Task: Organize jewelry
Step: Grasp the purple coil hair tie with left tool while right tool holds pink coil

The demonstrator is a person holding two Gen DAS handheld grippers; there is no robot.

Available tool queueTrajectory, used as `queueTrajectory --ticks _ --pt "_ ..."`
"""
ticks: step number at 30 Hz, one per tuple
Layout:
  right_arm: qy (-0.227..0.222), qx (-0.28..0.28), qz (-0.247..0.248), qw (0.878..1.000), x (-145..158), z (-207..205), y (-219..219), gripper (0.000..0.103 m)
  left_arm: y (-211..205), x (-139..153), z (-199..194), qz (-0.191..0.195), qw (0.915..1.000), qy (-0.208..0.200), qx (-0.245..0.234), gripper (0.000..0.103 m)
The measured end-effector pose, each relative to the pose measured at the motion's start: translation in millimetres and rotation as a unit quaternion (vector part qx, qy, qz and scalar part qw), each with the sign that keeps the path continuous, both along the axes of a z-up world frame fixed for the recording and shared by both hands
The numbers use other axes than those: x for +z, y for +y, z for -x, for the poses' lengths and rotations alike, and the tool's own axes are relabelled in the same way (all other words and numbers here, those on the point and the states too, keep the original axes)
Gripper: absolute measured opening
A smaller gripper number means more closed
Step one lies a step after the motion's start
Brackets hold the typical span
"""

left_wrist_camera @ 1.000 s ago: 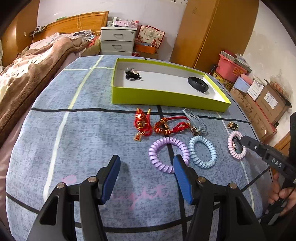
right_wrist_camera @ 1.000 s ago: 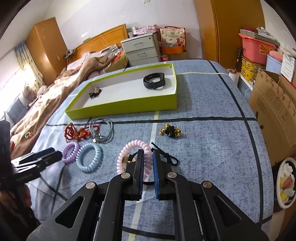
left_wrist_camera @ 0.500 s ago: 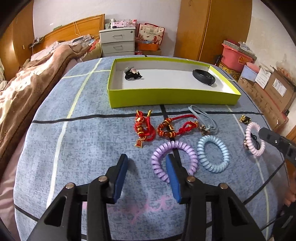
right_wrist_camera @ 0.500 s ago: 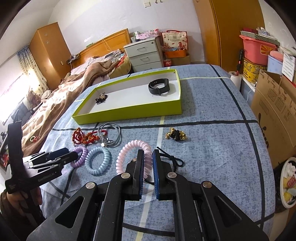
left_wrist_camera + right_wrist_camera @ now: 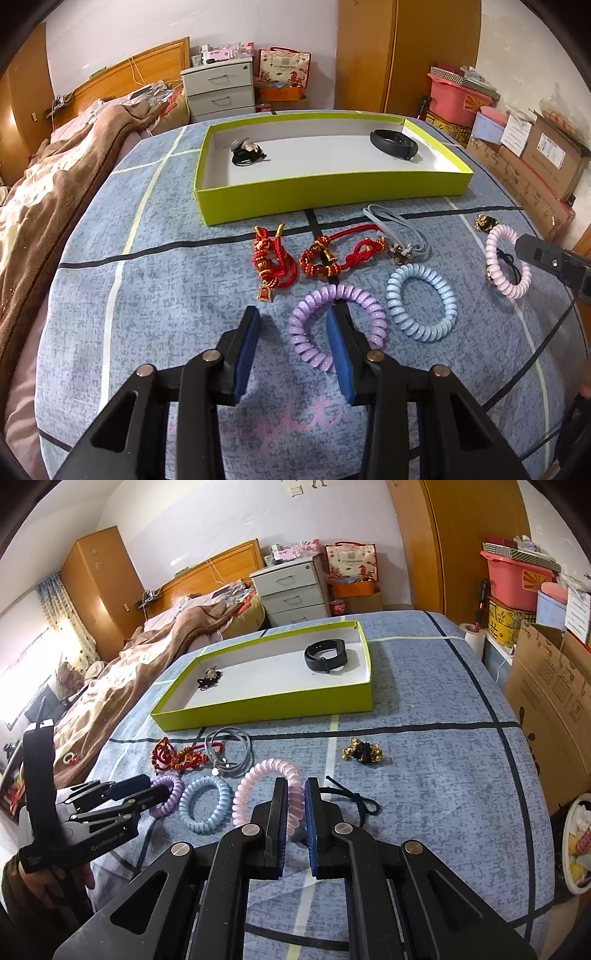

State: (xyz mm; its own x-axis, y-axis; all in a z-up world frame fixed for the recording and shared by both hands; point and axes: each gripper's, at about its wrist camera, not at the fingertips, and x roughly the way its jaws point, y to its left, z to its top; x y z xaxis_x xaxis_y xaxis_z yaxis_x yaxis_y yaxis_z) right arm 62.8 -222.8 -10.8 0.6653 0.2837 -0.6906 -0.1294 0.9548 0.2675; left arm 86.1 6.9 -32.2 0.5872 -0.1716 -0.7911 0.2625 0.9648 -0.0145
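Observation:
On the blue bedspread a purple coil tie (image 5: 338,325) lies under my left gripper (image 5: 292,314). Its jaws are closing, with the coil's left side between them and a gap still showing at the left pad. The right finger (image 5: 338,343) reaches through the ring's middle. My right gripper (image 5: 296,782) is shut on a pink coil tie (image 5: 258,775), which still rests on the cloth. From the left wrist view the same pink coil (image 5: 506,266) sits at the far right. A blue coil tie (image 5: 421,302) lies between the two.
A lime-green tray (image 5: 332,192) behind the row holds a black band (image 5: 393,144) and a small black hair tie (image 5: 245,153). Two red cord bracelets (image 5: 275,258), a grey cord (image 5: 402,229) and a gold-and-black piece (image 5: 364,753) lie loose. Cardboard boxes (image 5: 554,701) stand at the right.
The left jaws have narrowed from wide open and the gripper has rolled level, now straddling the purple coil's left side. The right gripper has kept still on the pink coil.

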Motion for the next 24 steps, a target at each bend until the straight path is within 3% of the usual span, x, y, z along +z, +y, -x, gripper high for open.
queueTrajectory --ticks 1,4,10,24 --pt "0.0 0.0 -0.001 1.0 0.1 -0.3 0.4 0.009 -0.9 0.5 0.6 -0.001 1.0 -0.002 -0.002 0.019" --pt "-0.001 -0.001 -0.002 1.0 1.0 0.5 0.6 0.009 -1.8 1.1 1.3 0.001 1.0 -0.005 -0.003 0.013" --pt "-0.001 -0.004 -0.001 1.0 0.6 -0.1 0.3 0.009 7.2 2.4 1.6 0.035 0.9993 0.0 0.009 0.011" --pt "-0.015 -0.007 -0.004 1.0 10.9 5.6 1.2 0.009 11.2 24.6 10.5 0.058 0.9976 -0.034 0.019 0.011"
